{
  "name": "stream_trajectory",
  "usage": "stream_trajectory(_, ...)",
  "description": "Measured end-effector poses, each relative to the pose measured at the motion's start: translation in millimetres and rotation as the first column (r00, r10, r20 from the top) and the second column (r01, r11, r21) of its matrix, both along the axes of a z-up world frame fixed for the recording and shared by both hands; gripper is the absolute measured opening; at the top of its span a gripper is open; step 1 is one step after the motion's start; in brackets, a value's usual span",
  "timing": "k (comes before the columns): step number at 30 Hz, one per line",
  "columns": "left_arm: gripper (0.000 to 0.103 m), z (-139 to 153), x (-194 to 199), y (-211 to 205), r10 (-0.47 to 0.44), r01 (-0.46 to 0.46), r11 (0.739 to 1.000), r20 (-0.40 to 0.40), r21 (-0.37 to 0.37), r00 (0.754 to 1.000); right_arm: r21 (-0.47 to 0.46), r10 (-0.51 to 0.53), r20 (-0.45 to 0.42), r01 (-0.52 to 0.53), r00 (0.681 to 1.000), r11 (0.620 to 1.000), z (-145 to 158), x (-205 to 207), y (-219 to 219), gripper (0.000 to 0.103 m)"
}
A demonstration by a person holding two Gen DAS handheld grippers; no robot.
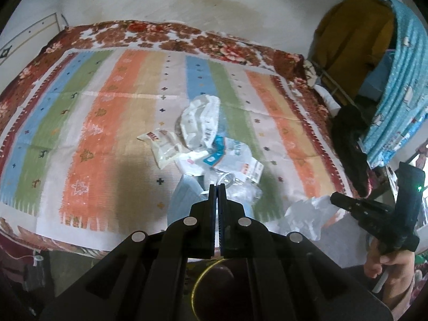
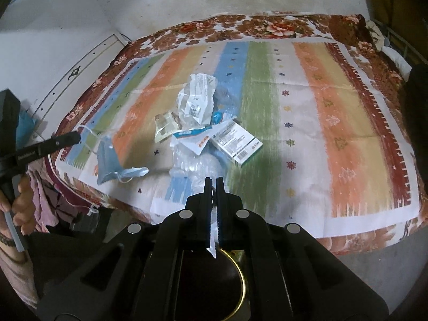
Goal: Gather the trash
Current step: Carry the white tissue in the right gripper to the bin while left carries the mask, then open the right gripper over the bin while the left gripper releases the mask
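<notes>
Collection under way: my left gripper [image 1: 217,187] is closed, pinching a blue face mask [image 2: 107,157]; my right gripper [image 2: 212,181] is clamped on thin white plastic [image 1: 307,214]. The remaining trash pile [image 2: 203,128] lies mid-cloth [image 2: 334,107]. Next, in my judgement: deposit both pieces, whose receptacle I cannot see

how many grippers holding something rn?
2. Left gripper is shut on the blue face mask's ear loop; right gripper is shut on a white plastic bag. Both hang over the bed's near edge.

Barcode on white carton [image 2: 237,144], barcode label on crumpled white wrapper [image 2: 196,99] (all lettering too blurred to read)
</notes>
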State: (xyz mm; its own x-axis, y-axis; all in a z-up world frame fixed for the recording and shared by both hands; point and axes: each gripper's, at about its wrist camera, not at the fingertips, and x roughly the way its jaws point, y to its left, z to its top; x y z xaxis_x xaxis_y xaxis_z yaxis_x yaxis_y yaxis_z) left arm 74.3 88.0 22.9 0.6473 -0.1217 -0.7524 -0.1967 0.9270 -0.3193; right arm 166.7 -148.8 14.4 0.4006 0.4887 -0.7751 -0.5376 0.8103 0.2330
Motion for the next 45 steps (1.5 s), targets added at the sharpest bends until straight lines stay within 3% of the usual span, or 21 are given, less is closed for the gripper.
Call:
stream_trajectory(7, 0.001, 7, -26, -25, -0.074, 0.074, 0.997, 0.056, -0.010, 0.996, -0.005, 0.034, 0.038, -0.033, 0.999, 0.999, 0, -32, -5, 0.003)
stream_trajectory(18, 0.001, -11, -72, -55, -0.150, 0.155, 0.986, 0.080, -0.065, 0.985, -0.024, 0.055, 0.046, -0.053, 0.997, 0.998, -14, -70, -19, 0.003)
stream_trajectory(32, 0.001, -54, -107, -76, -0.178, 0.182, 0.972, 0.038, -0.146, 0.983, -0.096, 0.027, 0.015, -0.026, 1.000, 0.995, -47, -114, -26, 0.003)
stream_trajectory(45, 0.001, -78, -121, -93, -0.176, 0.174, 0.975, -0.005, -0.138, 0.984, -0.067, 0.029, -0.021, -0.030, 0.999, 0.997, -73, -170, -30, 0.003)
